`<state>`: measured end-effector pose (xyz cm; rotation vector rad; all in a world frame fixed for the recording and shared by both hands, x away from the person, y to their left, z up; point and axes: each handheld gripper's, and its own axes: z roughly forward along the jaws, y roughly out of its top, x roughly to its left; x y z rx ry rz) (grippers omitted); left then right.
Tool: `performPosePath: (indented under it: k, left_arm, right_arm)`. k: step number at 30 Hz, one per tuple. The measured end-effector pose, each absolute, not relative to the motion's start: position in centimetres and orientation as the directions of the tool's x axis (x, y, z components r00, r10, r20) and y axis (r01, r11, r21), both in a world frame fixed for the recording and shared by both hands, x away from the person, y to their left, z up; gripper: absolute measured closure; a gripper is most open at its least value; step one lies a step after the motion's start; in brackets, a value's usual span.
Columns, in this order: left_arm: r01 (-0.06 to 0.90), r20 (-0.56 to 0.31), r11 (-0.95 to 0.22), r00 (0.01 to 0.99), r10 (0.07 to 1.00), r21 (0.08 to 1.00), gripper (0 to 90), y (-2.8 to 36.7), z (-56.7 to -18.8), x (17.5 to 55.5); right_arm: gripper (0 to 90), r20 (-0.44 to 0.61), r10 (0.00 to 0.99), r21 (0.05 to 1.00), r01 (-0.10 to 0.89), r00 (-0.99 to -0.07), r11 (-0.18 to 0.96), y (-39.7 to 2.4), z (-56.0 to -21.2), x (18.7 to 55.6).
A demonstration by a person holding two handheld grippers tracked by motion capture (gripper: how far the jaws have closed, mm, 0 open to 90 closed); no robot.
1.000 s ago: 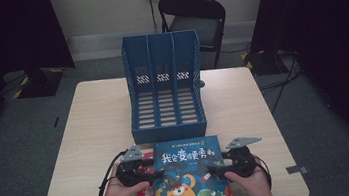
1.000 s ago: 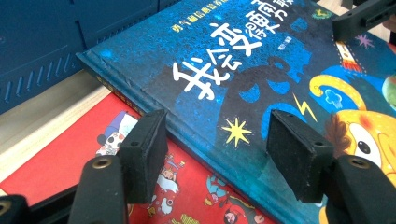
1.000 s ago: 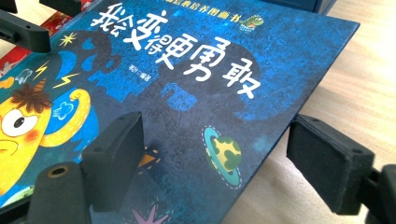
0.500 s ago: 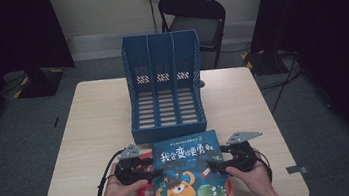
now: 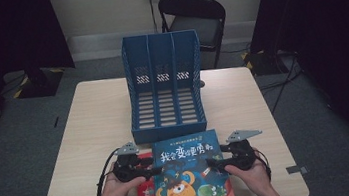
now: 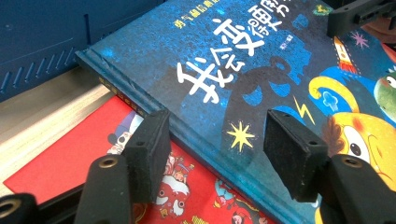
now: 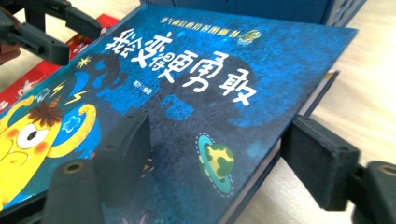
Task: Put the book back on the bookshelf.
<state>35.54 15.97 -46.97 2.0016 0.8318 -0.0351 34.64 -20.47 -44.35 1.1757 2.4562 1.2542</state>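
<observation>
Left gripper [image 6: 212, 156]: jaws apart, straddling the spine edge of the blue book [image 6: 261, 84], just been closing. Right gripper [image 7: 217, 161]: jaws apart, straddling its page edge, likewise closing. Red book [image 6: 70, 154] beneath.

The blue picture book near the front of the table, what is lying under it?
Under the blue picture book lies a red book, flat on the table. Its left part, with cartoon figures, sticks out; the rest, including any title, is covered.
</observation>
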Motion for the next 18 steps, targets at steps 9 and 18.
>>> performPosePath:
  k: [9,18]
  left_arm:
    - [0.568,-0.34,-0.337,0.77,0.54,0.751,41.8,15.91,-46.93,35.66]
    - [0.591,-0.367,-0.306,0.749,0.551,0.746,40.0,15.98,-46.95,35.9]
  right_arm:
    - [25.1,0.223,0.65,0.761,0.547,-0.726,0.35,-20.47,-43.52,34.81]
    - [25.0,0.206,0.653,0.755,0.543,-0.729,0.368,-20.52,-44.08,34.71]
